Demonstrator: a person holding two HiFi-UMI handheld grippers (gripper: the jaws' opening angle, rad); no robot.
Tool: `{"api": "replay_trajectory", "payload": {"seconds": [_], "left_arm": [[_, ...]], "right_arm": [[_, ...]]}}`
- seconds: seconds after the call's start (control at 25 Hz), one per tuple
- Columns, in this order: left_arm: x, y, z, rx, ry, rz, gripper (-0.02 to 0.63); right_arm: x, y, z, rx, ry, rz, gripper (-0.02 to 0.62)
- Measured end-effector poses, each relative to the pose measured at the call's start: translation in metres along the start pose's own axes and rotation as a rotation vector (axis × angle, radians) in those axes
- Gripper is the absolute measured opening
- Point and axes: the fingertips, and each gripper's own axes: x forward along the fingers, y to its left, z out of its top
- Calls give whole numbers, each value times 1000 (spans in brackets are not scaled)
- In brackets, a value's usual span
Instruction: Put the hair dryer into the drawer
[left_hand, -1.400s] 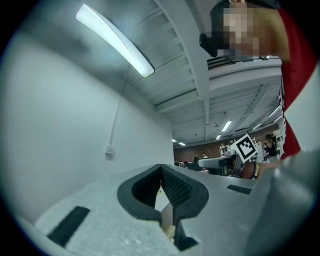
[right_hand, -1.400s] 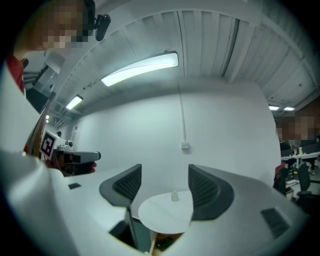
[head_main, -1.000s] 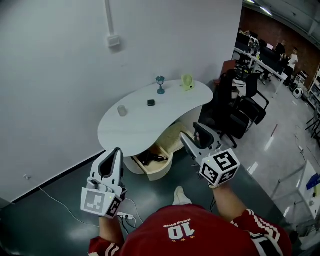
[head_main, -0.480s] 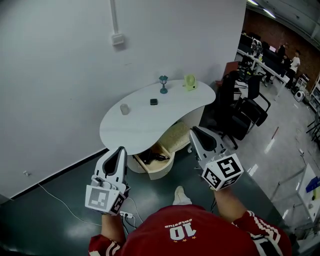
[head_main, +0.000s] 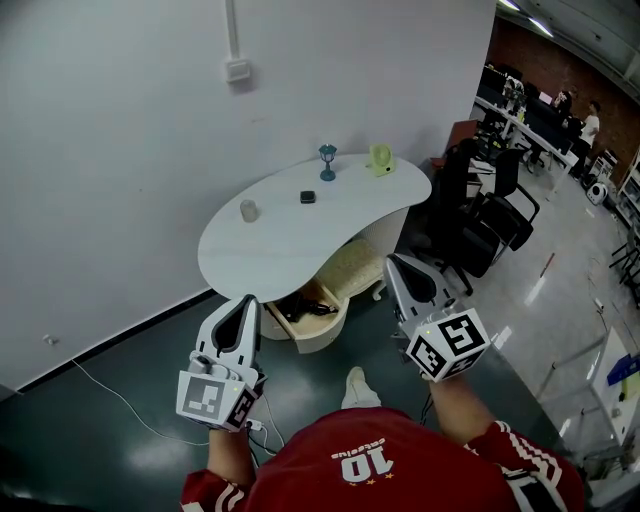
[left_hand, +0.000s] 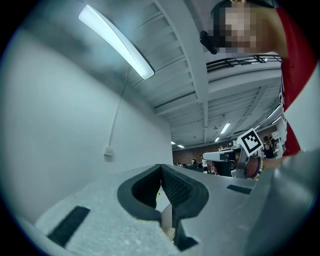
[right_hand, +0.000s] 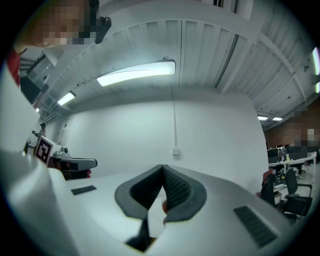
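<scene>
In the head view a cream drawer (head_main: 322, 338) stands pulled out under the white curved table (head_main: 290, 245). A black hair dryer (head_main: 306, 308) lies inside it with its cord. My left gripper (head_main: 250, 302) hangs just left of the drawer and short of it, jaws shut and empty. My right gripper (head_main: 394, 264) is to the drawer's right, also shut on nothing. The left gripper view shows the left gripper (left_hand: 160, 168) with its pads together, and the right gripper view shows the same of the right gripper (right_hand: 162, 168).
On the table stand a small cup (head_main: 249, 210), a small black object (head_main: 307, 197), a blue-green goblet-shaped piece (head_main: 328, 161) and a yellow-green fan (head_main: 379, 160). Black office chairs (head_main: 480, 220) crowd the right. A white cable and power strip (head_main: 256, 425) lie on the dark floor.
The right gripper's jaws have closed from apart to together. Both grippers have kept back from the table, the left one a touch lower in the head view.
</scene>
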Motion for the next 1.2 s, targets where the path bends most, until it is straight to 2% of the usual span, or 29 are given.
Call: {"api": "replay_trajectory", "payload": {"seconds": [0.24,0.48,0.64,1.2], "left_arm": [[-3,-13,-13,-11,12,-35,3],[-8,-21,-17,3,29,-35,3],[-6,-31,-16,-19,18,-72,3],[-8,-37,-5,-5,11,-59,3]], "right_arm": [[9,13,-9,21,14,39,8],[4,17,-9,18,6,47,6],[3,20,-8,22,5,67,6],[-7,19,-11,32,23,83,6]]}}
